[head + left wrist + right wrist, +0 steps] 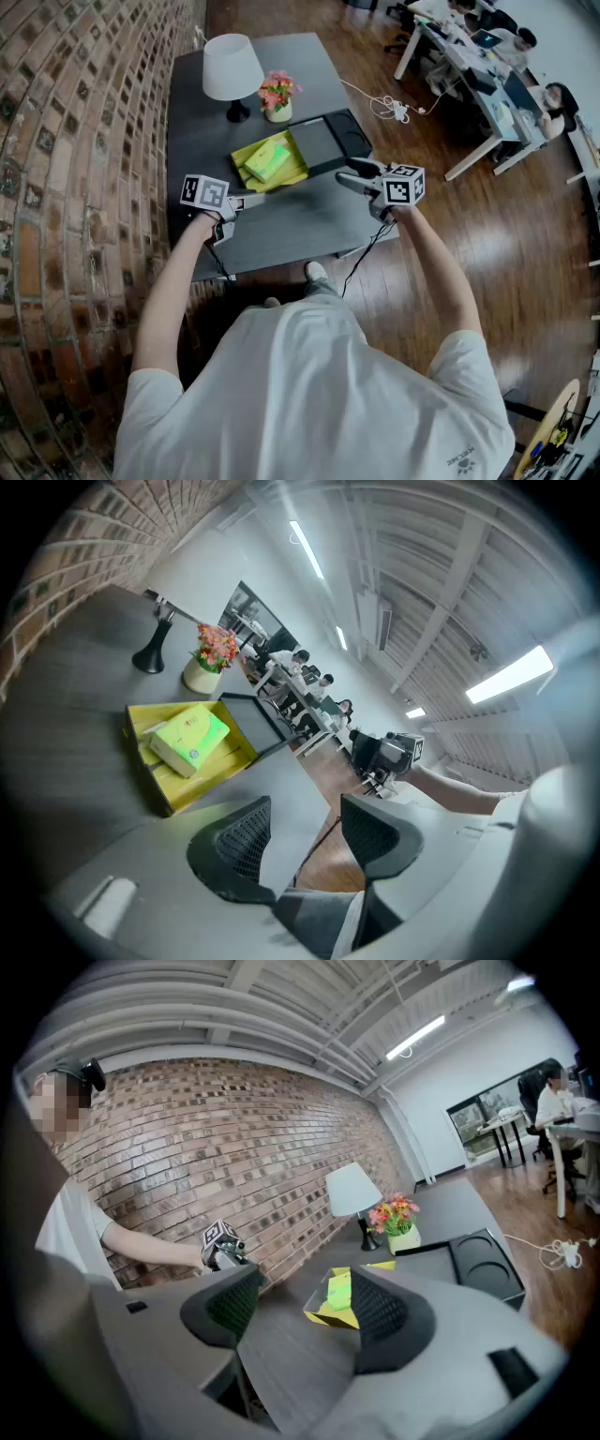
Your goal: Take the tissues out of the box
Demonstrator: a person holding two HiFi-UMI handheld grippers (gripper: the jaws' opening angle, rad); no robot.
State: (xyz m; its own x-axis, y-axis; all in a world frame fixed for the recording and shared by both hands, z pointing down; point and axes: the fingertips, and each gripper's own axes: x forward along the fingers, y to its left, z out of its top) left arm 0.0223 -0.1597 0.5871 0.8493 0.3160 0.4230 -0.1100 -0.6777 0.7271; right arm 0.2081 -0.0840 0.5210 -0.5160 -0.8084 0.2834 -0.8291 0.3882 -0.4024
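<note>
A green tissue pack (267,159) (190,740) (337,1290) lies in an open yellow box (242,152) (161,794) (323,1314) on the dark grey table (300,220). Both grippers hover over the table's near edge, short of the box. My left gripper (258,199) (305,822) is shut and holds nothing. My right gripper (345,176) (305,1283) is shut too, with nothing in it, to the right of the box. Each gripper shows in the other's view: the right gripper (389,752) and the left gripper (220,1241).
A black tray (330,141) adjoins the yellow box on its right. A white lamp (232,67) and a pot of flowers (277,96) stand behind it. A brick wall (75,169) runs along the left. A cable (389,105) lies on the wooden floor; people sit at desks far right.
</note>
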